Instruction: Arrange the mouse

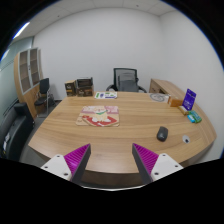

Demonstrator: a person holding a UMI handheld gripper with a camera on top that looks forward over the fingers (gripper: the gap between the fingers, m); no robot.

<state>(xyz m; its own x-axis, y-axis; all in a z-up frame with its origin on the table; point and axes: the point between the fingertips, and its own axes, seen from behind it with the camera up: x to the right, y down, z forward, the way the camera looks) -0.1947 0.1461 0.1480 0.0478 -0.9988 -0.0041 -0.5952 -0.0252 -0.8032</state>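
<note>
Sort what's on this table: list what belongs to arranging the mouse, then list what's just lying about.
Belongs to the job:
- mouse, dark, on the table beyond the right finger
- gripper, fingers open, nothing between them

Just lying about:
- printed mat mid-table
- purple card at the far right
- teal item near that card
- papers at the far edge
- office chair behind the table

My one camera rides the gripper (112,160), held high; it faces forward, table (70,135) well ahead.
</note>
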